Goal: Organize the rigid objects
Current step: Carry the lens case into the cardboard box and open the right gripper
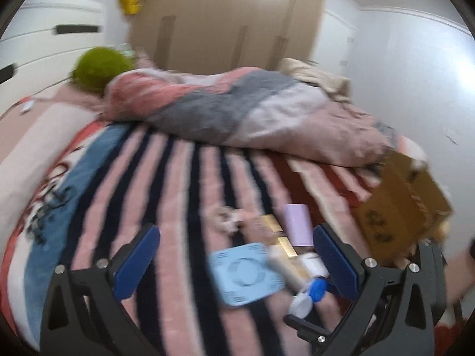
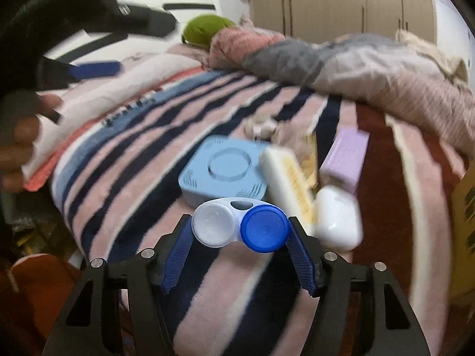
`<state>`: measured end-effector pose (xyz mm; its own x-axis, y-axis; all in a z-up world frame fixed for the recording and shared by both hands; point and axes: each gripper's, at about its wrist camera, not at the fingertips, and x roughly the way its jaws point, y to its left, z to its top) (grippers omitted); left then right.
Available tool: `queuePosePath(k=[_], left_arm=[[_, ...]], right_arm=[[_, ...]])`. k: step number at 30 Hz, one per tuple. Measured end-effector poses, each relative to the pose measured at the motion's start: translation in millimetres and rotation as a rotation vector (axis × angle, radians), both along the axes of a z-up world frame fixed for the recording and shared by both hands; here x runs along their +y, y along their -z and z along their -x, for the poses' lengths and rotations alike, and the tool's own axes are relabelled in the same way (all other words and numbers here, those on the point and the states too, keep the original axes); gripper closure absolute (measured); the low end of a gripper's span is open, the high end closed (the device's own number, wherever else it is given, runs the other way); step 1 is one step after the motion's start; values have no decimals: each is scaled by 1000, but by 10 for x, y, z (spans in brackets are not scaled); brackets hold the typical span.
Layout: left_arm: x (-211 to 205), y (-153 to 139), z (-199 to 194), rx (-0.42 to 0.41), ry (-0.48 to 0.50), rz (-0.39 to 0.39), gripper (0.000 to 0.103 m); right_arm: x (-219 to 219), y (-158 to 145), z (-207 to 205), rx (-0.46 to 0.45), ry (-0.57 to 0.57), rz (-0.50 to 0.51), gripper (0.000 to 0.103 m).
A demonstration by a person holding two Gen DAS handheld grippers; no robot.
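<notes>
Right claw (image 2: 240,234) clamped on a contact lens case (image 2: 240,227) just above the striped bed (image 2: 118,178), light blue box (image 2: 225,169) and white case (image 2: 338,219) just beyond it, left claw (image 1: 237,252) wide apart, holding nothing, cardboard box (image 1: 400,207) off right.

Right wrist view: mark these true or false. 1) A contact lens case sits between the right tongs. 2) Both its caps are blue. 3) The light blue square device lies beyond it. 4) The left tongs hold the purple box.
1) True: the contact lens case sits between the right tongs.
2) False: one cap is blue, the other clear white.
3) True: the light blue square device lies just beyond it.
4) False: the left tongs are open and empty; the purple box lies on the striped blanket.
</notes>
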<state>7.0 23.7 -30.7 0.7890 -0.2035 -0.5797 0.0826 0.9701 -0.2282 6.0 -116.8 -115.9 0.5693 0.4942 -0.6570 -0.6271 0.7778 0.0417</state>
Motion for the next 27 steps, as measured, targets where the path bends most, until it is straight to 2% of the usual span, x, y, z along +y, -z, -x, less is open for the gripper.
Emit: queuePosePath(k=[3,7,9,10,13,15,18,21,27], left_arm=[[-284,-237,-19,-20,96,1,1],[-748,-574,-96,-25,238,3,2],[-1061,-721,-162,-19,323,-17,17],[-1281,-800,-218,-10,379,-27,22],[-1746,-914,-341,17,481,-45,42],[-2060,-991,-402,25,528,-69,63],[-2486,-1071,-538,44,587,-86,75],[-2870,-1085,-692,65,631,-112,76],[-3486,-953,-962,128,701,-157,76]], right_arm=[[-193,-326,-21,-13,-52,-44,44],[-485,-797,-13,-111,-73,-63,44],[-660,-1020,-26,-141,-76,-79,44],[-756,-1110,-36,-155,-74,-88,44],[-1090,-1357,-99,-199,-37,-104,44],[-1367,-1474,-136,-213,4,-123,44],[-1755,-1579,-196,-226,56,-141,44],[-2121,-1620,-289,-219,114,-145,44],[-2680,-1550,-545,-141,208,-148,44]])
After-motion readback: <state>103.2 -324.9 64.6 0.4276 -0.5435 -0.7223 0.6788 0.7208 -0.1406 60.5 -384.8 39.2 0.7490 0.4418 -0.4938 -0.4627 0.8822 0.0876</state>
